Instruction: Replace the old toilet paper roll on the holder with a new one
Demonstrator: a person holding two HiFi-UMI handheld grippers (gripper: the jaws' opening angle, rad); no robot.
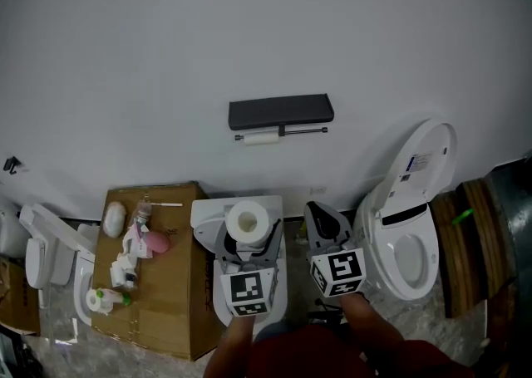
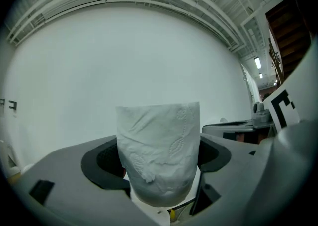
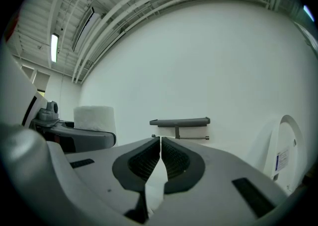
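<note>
**New roll in hand, old roll not yet off the holder**

From where I stand, the swap itself has not begun. The left hand-held gripper (image 2: 160, 163) carries the new roll (image 2: 158, 140). Its jaws stand wide, 1 on each side of the full white roll, pinching it upright with the open core facing up. The right hand-held gripper (image 3: 160, 153) is just to the right of the left one. Its 2 jaws are pressed together with nothing between them.

Ahead of both hand-held grippers, well apart from them and higher up on the wall (image 1: 125, 52), hangs the holder (image 1: 281, 112). It is a dark shelf with a thin bar (image 1: 303, 130) under it. The old roll (image 1: 261, 139) sits on that bar toward its left end, roughly straight ahead of the left hand-held gripper, and looks thin, nearly used up. Neither hand-held gripper touches the holder.

I judge 1 step done: the new roll is picked up and ready. What is left is to reach the holder, take the old roll off the bar (likely a job for the free right hand-held gripper), set it aside, and slide the new roll on. I cannot tell from here which end of the bar is open.

A toilet (image 1: 407, 239) with its lid raised stands to the right of the right hand-held gripper. A cardboard box (image 1: 179, 301) carrying small items lies to the left of the left one.
</note>
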